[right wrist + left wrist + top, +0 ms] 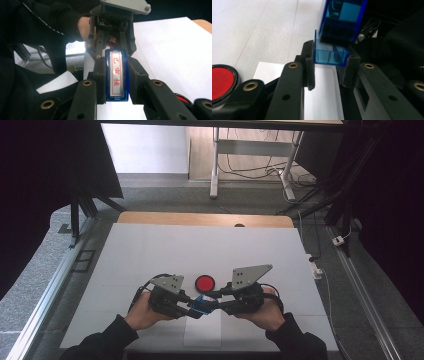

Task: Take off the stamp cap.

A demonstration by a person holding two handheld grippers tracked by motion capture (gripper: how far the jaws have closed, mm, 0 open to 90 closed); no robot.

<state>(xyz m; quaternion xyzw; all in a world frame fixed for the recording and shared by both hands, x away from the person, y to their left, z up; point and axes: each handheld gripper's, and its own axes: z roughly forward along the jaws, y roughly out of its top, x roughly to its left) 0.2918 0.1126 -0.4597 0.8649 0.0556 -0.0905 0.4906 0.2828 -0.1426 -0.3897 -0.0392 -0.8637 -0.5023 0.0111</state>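
A blue stamp (202, 304) is held between both grippers, low over the front middle of the white table (200, 250). My left gripper (329, 63) is shut on a clear blue cap piece (329, 56). The darker blue body (342, 20) sits right above that cap. I cannot tell whether the two parts are joined. My right gripper (117, 72) is shut on the stamp body (116, 75), whose white label carries red characters. In the high view the left gripper (192, 309) and right gripper (212, 301) meet tip to tip.
A round red disc with a black rim (204, 283) lies just behind the grippers, also seen as the red disc (220, 82) at the left. A white paper sheet (202, 332) lies under the hands near the front edge. Table legs and cables stand beyond the far edge.
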